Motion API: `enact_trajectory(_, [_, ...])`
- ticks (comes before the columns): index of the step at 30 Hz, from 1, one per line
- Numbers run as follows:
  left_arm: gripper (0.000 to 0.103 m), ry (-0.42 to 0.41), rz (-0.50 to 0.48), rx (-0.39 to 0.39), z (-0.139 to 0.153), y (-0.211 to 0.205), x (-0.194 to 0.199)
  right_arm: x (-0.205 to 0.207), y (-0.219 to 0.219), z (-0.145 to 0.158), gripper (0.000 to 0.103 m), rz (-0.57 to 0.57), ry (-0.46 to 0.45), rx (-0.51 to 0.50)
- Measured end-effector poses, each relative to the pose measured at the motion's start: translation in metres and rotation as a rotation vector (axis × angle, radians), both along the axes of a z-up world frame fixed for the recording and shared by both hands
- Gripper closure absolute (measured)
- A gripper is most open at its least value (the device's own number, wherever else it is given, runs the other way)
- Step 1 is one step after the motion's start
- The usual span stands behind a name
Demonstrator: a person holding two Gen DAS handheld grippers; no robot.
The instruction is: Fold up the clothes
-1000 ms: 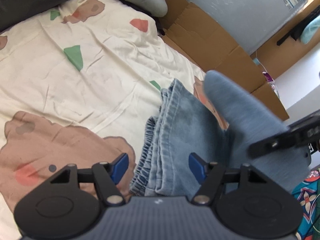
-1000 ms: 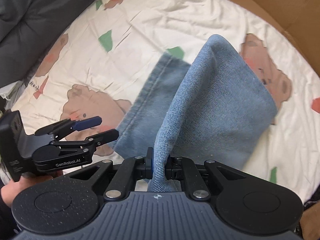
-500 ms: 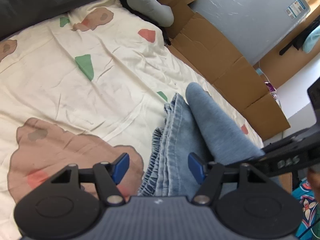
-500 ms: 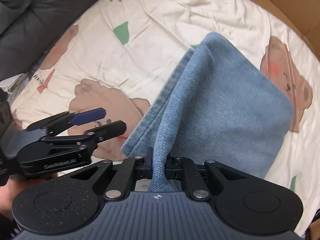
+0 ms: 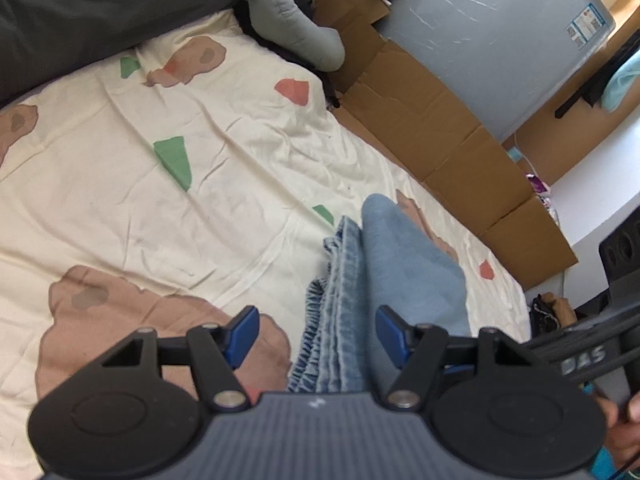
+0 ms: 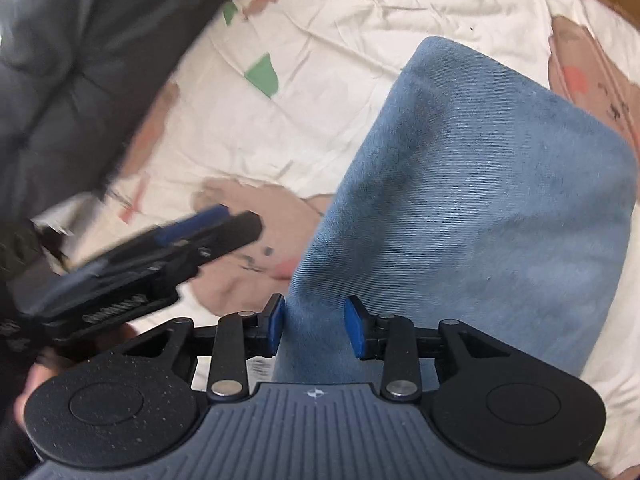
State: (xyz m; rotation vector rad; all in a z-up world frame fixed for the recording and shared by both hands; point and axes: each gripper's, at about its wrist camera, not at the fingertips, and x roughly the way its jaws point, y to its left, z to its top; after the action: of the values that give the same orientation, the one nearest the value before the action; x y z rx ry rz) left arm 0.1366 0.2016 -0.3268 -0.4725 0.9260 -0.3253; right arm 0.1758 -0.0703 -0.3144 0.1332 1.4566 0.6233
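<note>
Right wrist view: the right gripper point(image 6: 314, 322), its blue-padded jaws just opened, stands over a folded pair of light-blue denim jeans point(image 6: 480, 200) lying on a cream bed sheet printed with brown bears and green and red shapes point(image 6: 340, 32). The cloth runs between the parted pads; the left pad is at the denim's edge, the right pad clear of it, so nothing is clamped. The left gripper point(image 6: 236, 218), blurred, hangs to the left above the sheet, a hand point(image 6: 36, 384) behind it. From the left wrist view, the left gripper point(image 5: 318, 334) has its jaws wide apart and empty, the jeans' gathered waistband point(image 5: 316, 332) lying below the gap. Flattened brown cardboard point(image 5: 440, 136) lines the bed's far edge, beside a grey plastic-wrapped panel point(image 5: 492, 40).
</note>
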Motion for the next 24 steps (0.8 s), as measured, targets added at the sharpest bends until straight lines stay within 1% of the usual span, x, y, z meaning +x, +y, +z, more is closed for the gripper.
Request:
enact_trajectory(4, [0.036,0.02,-0.006,0.015,0.0,-0.008,-0.002,-0.002,-0.018,0.012,0.067,-0.063,-0.021,0.058])
enact_trajectory(7, [0.036,0.038,-0.021,-0.012,-0.004,-0.012,-0.005,-0.003,-0.038,0.013,0.066,-0.111,-0.059,0.042])
enact_trajectory(9, [0.034,0.058,-0.036,-0.018,-0.01,-0.016,-0.009,-0.002,-0.052,0.01,0.066,-0.141,-0.085,0.015])
enact_trajectory(14, [0.034,0.154,-0.042,-0.075,-0.035,-0.019,-0.014,-0.003,-0.102,-0.001,0.066,-0.292,-0.138,-0.031])
enact_trajectory(16, [0.034,0.166,-0.047,-0.114,-0.043,-0.018,-0.019,-0.003,-0.123,-0.006,0.066,-0.359,-0.147,-0.044])
enact_trajectory(18, [0.034,0.16,-0.055,-0.17,-0.05,-0.018,-0.023,-0.005,-0.144,-0.011,0.066,-0.42,-0.145,-0.044])
enact_trajectory(20, [0.035,0.16,-0.065,-0.181,-0.054,-0.019,-0.026,-0.007,-0.156,-0.016,0.066,-0.457,-0.149,-0.045])
enact_trajectory(22, [0.048,0.176,-0.083,-0.183,-0.057,-0.022,-0.027,-0.01,-0.164,-0.022,0.066,-0.477,-0.157,-0.06])
enact_trajectory(23, [0.063,0.188,-0.095,-0.183,-0.058,-0.023,-0.027,-0.012,-0.168,-0.025,0.066,-0.488,-0.156,-0.065])
enact_trajectory(24, [0.067,0.198,-0.105,-0.179,-0.058,-0.024,-0.028,-0.014,-0.173,-0.029,0.066,-0.499,-0.153,-0.066])
